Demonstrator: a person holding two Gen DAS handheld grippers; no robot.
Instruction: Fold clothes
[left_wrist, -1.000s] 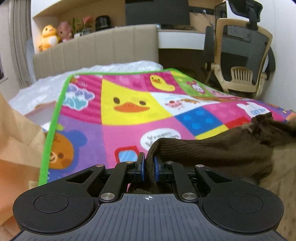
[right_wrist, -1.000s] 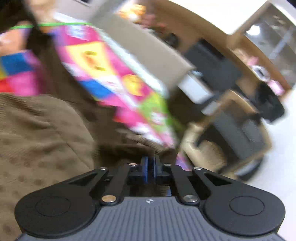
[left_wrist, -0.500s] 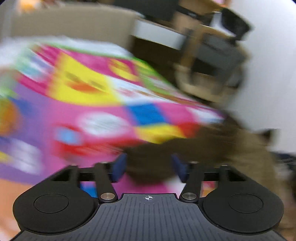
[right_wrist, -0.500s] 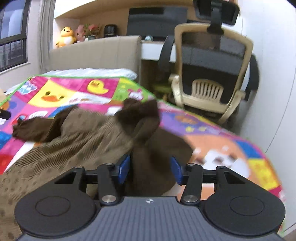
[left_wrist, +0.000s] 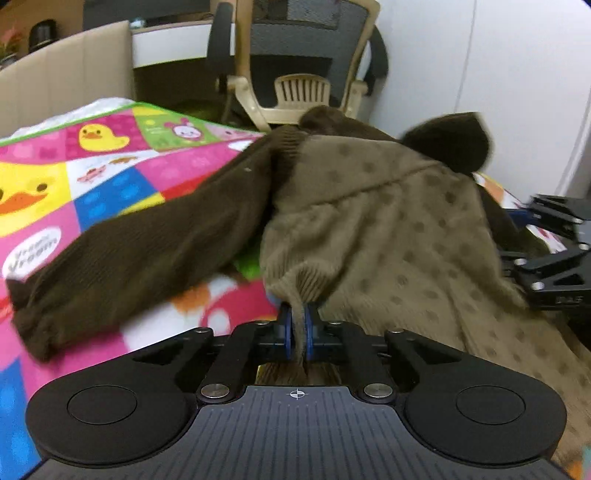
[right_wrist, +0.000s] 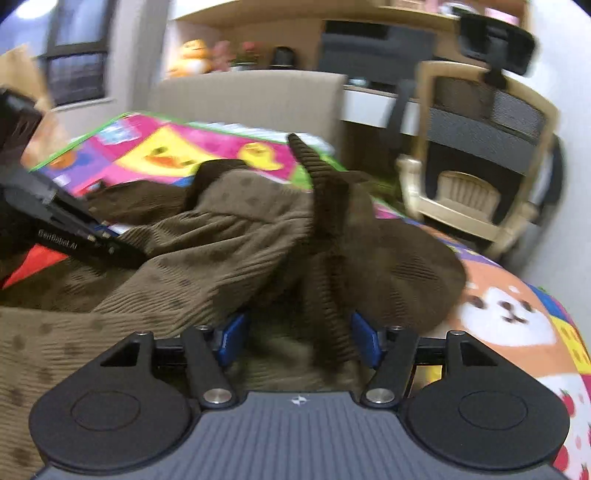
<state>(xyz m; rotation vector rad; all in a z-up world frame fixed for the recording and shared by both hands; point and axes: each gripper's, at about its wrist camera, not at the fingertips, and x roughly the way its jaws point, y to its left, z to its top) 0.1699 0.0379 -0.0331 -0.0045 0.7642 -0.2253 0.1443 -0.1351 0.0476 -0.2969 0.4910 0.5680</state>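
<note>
Mat (left_wrist: 110, 192) bubble: "Vroom Vroom"; left tool (right_wrist: 70, 236): apparently "GenRobot.AI".

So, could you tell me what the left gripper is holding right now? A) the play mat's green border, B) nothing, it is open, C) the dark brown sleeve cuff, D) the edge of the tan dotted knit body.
D: the left gripper has its blue pads shut on a pinch of the sweater's tan dotted edge.

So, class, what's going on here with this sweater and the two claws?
A person is folding a brown knit sweater on a colourful cartoon play mat. The left claw is shut on the sweater's tan dotted edge. The right claw is open, with dark ribbed knit lying between its pads, not gripped. One dark sleeve lies stretched across the mat.
</note>
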